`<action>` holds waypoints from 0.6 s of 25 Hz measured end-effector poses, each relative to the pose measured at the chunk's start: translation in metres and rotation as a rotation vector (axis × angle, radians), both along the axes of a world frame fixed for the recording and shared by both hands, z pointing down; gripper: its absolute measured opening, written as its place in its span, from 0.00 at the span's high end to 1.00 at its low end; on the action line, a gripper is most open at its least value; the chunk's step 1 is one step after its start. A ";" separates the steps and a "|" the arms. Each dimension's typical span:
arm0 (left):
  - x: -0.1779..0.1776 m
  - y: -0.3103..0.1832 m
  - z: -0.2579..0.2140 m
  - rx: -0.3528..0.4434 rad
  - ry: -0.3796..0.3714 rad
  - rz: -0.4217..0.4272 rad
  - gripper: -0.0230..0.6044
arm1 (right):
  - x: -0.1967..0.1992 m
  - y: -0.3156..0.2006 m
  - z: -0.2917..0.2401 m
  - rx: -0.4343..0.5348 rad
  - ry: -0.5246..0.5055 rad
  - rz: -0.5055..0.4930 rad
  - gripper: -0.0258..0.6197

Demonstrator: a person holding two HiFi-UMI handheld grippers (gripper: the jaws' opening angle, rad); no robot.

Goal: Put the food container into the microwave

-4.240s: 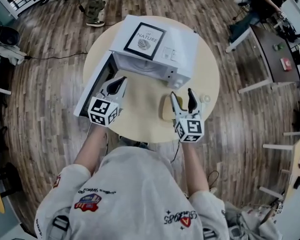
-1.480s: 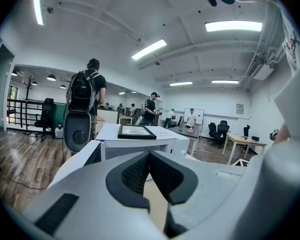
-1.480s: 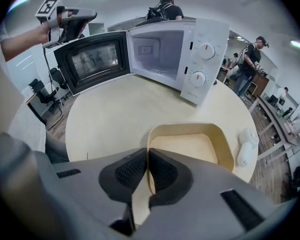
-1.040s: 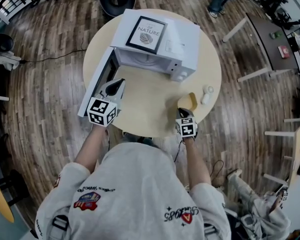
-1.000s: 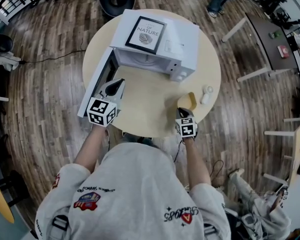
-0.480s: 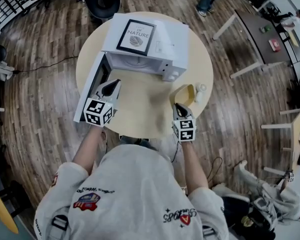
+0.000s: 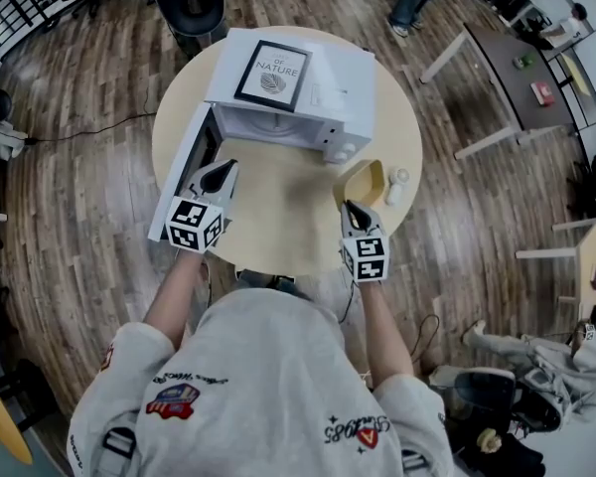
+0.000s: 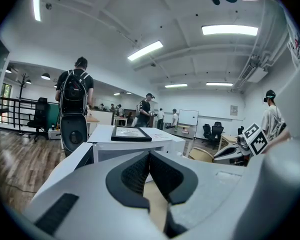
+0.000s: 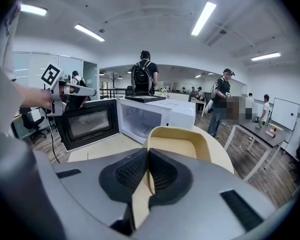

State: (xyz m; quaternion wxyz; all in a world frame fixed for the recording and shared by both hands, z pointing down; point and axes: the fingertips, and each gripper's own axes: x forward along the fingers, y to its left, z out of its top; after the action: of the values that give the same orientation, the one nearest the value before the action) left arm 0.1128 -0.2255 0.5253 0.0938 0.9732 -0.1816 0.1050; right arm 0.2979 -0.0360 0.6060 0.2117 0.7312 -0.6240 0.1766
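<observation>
Beige plastic: the container (image 9: 177, 143) now rides in the right gripper (image 9: 149, 170), whose jaws are clenched on its thin near wall. It looks clear of the table (image 7: 278, 229) and is held at a tilt. About four seconds back these jaws stood spread around it while it lay flat on the tabletop. A second back they had already closed on it, low by the table's near edge. Since then it has been raised and carried a little forward, and it now sits near a small white item (image 7: 395, 183), short of the microwave's right front corner. Judgement: grasp done, transport begun. The left gripper (image 7: 217, 175) is unchanged through all frames, jaws pressed together on nothing, hovering by the open door (image 7: 182, 172). Farther on, the microwave (image 7: 296, 107) cavity stands open and looks empty in the right gripper view. The door is swung wide to the left, so the way in seems free. A framed print (image 7: 271, 74) lies on top. Remaining, as I judge it: swing left across the front, level the container, slide it in. The hold is on one wall only, so it could pivot if knocked on the cavity lip.
</observation>
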 end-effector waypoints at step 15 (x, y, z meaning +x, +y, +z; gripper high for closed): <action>-0.047 -0.012 0.000 0.005 0.005 -0.101 0.96 | -0.071 -0.050 0.001 -0.023 0.080 -0.231 0.93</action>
State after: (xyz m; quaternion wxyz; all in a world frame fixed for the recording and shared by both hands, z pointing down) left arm 0.0660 -0.2377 0.5254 0.0972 0.9633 -0.2307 0.0971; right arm 0.2268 -0.0860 0.6070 0.2637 0.6584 -0.6931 0.1287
